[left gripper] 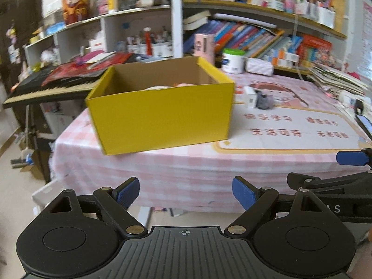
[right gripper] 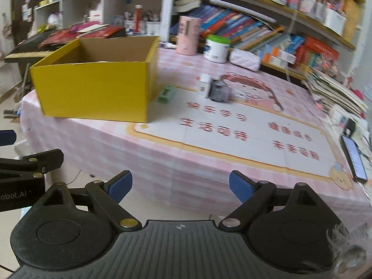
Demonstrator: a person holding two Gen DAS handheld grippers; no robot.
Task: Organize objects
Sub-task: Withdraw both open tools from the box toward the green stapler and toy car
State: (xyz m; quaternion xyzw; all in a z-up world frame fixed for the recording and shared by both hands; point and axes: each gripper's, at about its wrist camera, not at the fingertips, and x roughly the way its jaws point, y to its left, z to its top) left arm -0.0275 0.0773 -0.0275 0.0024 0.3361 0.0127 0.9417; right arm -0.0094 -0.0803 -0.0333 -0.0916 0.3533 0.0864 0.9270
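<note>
A yellow cardboard box (left gripper: 160,114) (right gripper: 95,93) stands open on the table's left part, with pale and pink things just showing inside. Right of it lie a small white box (left gripper: 250,97) (right gripper: 204,85), a grey object (left gripper: 264,101) (right gripper: 218,91) and a green item (right gripper: 166,94). My left gripper (left gripper: 186,196) hangs open in front of the table's near edge, nothing between its blue pads. My right gripper (right gripper: 180,187) is open too, short of the table, empty. Each gripper shows at the other view's side.
The table (right gripper: 209,162) wears a pink checked cloth with a printed mat. At its back stand a pink canister (right gripper: 188,34), a white tub with green lid (right gripper: 217,47) and a pouch (right gripper: 244,59). Bookshelves rise behind, a keyboard (left gripper: 46,88) sits left, a phone (right gripper: 354,158) lies right.
</note>
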